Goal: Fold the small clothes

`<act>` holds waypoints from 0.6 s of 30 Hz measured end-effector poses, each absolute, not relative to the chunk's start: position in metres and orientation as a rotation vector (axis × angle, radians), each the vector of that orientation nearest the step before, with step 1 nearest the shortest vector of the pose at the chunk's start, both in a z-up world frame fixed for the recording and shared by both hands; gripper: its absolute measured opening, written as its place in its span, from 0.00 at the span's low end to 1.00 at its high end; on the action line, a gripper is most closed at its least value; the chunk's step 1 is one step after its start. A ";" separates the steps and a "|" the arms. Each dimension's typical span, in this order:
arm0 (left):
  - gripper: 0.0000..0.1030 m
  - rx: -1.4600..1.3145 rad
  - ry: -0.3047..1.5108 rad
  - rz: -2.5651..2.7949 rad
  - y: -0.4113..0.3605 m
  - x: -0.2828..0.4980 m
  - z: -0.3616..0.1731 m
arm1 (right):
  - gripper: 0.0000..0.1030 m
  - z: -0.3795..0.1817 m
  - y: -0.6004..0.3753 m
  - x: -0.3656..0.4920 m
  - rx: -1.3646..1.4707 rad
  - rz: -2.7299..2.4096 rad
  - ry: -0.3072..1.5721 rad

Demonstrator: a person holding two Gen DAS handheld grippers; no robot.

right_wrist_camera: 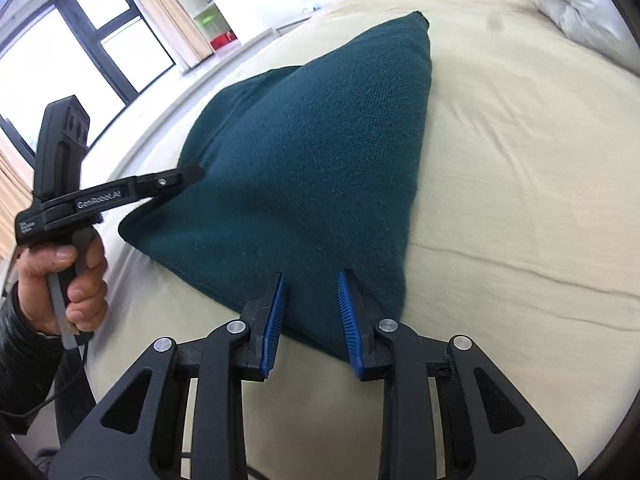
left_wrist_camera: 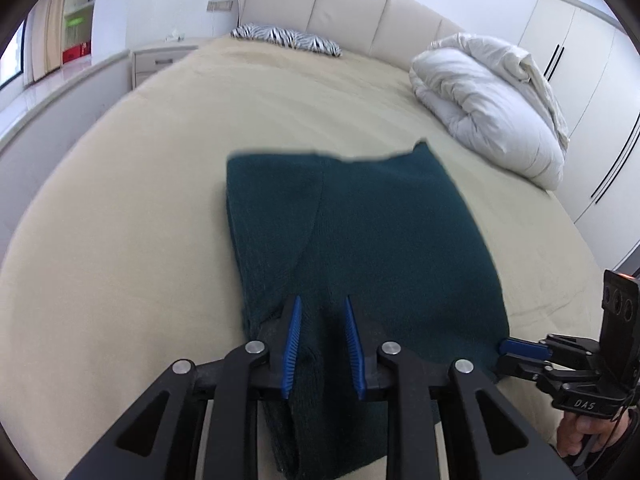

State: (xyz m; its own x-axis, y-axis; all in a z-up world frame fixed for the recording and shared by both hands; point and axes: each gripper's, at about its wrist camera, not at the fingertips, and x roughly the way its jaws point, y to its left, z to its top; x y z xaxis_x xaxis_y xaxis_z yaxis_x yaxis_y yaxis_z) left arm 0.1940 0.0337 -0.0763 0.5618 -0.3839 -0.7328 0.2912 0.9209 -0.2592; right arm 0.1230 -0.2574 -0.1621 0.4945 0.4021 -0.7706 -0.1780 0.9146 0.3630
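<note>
The dark green knit garment (left_wrist_camera: 360, 232) lies on the beige bed (left_wrist_camera: 120, 220), filling the lower centre of both wrist views, already doubled into a thick panel. At the bottom of the left view, the left hand-held gripper (left_wrist_camera: 322, 344) has its blue pads set narrow with a ridge of the near hem between them, apparently pinching it. In the right view the right hand-held gripper (right_wrist_camera: 312, 312) straddles the near corner, likewise narrow; whether it presses I cannot tell. Both sit at the near edge, probably to lift it together for another fold. Farther off, a white duvet (left_wrist_camera: 492, 104) and a zebra pillow (left_wrist_camera: 288, 38) rest near the headboard (left_wrist_camera: 344, 4).
</note>
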 end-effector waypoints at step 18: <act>0.45 -0.125 0.930 -0.347 -0.011 0.309 -0.112 | 0.29 -0.155 -0.279 0.353 0.718 0.480 1.056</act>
